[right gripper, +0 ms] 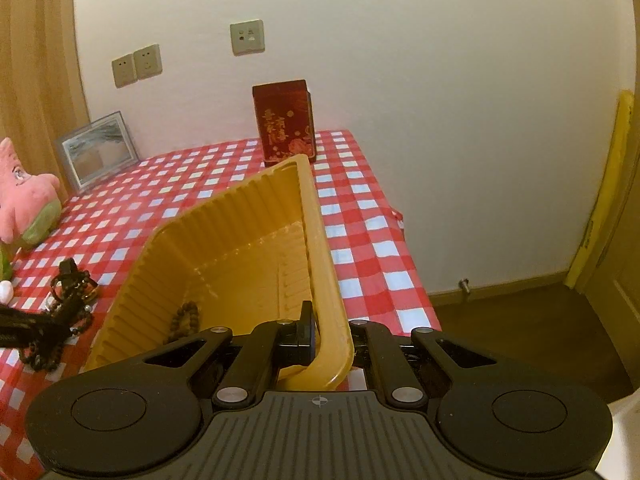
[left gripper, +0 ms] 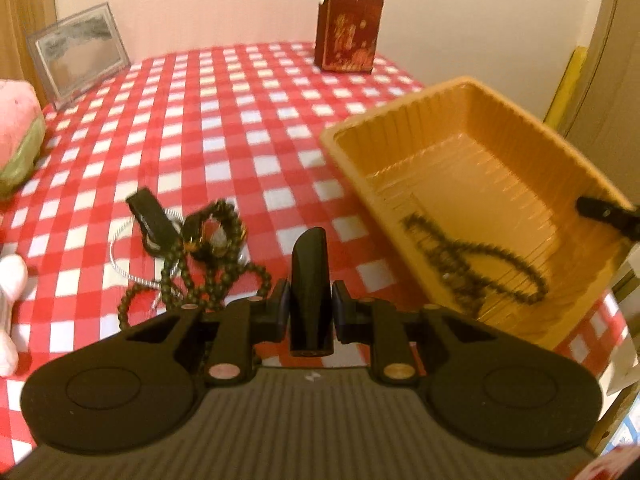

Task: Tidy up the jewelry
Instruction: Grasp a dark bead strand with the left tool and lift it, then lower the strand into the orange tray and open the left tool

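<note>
My left gripper (left gripper: pixel 310 312) is shut on a black tapered clip-like piece (left gripper: pixel 309 276), held above the red-checked tablecloth (left gripper: pixel 224 128). Just left of it a pile of dark bead strings (left gripper: pixel 208 256) lies tangled with a thin silver chain (left gripper: pixel 120 268) and a second black piece (left gripper: pixel 150 216). An orange plastic tray (left gripper: pixel 404 116) sits to the right, tilted, with a dark bead string (left gripper: pixel 476 264) inside. My right gripper (right gripper: pixel 328 332) is shut on the tray's near rim (right gripper: pixel 320 248); one of its fingers (left gripper: pixel 608 214) shows at the tray's right edge. The bead string (right gripper: pixel 184 316) lies low in the tray.
A dark red box (right gripper: pixel 286 122) stands at the table's far edge by the wall. A framed picture (right gripper: pixel 98 150) leans at the back left, with a pink plush toy (right gripper: pixel 28 200) beside it. The table ends right of the tray, above a brown floor (right gripper: pixel 520 320).
</note>
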`<action>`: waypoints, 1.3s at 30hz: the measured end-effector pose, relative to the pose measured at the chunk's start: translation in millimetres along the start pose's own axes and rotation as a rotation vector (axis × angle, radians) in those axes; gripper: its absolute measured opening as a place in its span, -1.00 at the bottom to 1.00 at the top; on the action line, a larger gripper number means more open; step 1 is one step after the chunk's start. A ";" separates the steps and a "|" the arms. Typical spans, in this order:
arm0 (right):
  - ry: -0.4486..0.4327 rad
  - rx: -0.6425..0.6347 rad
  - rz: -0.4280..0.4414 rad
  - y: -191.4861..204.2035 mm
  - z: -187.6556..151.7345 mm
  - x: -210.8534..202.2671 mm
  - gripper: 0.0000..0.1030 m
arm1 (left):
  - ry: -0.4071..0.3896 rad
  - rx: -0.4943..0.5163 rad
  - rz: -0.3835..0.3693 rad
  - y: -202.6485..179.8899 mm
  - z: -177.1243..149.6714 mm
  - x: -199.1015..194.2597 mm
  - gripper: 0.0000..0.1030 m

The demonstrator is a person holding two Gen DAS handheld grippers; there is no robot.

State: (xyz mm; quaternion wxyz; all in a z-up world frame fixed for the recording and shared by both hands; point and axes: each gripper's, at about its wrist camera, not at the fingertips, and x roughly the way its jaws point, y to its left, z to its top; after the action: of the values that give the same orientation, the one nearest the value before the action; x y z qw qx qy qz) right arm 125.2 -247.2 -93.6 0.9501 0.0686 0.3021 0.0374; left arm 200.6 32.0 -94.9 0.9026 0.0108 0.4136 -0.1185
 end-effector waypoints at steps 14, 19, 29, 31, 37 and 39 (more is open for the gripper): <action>-0.032 -0.082 -0.055 16.5 -2.9 1.5 -0.90 | -0.089 0.063 -0.140 -47.0 26.2 -20.8 -0.62; -0.037 -0.091 -0.062 18.7 -3.5 2.1 -0.90 | -0.078 0.082 -0.175 -62.7 28.8 -8.1 -0.62; -0.042 -0.104 -0.065 21.0 -3.5 0.5 -0.90 | 0.006 0.101 -0.225 -82.7 22.0 26.7 -0.62; -0.041 -0.104 -0.065 21.2 -3.2 0.3 -0.90 | 0.029 0.094 -0.226 -82.2 21.2 30.4 -0.62; -0.043 -0.106 -0.064 22.5 -2.6 -1.1 -0.90 | -0.013 0.076 -0.241 -73.7 30.6 16.0 -0.33; -0.043 -0.107 -0.064 22.7 -2.5 -1.3 -0.90 | -0.026 0.061 -0.241 -68.1 34.1 8.7 -0.31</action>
State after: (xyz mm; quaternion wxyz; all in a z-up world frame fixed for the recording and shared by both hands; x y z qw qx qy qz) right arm 122.0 -224.6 -91.4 0.9593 0.0089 0.2812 0.0217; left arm 216.3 -40.0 -73.6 0.8865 -0.0131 0.3963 -0.2386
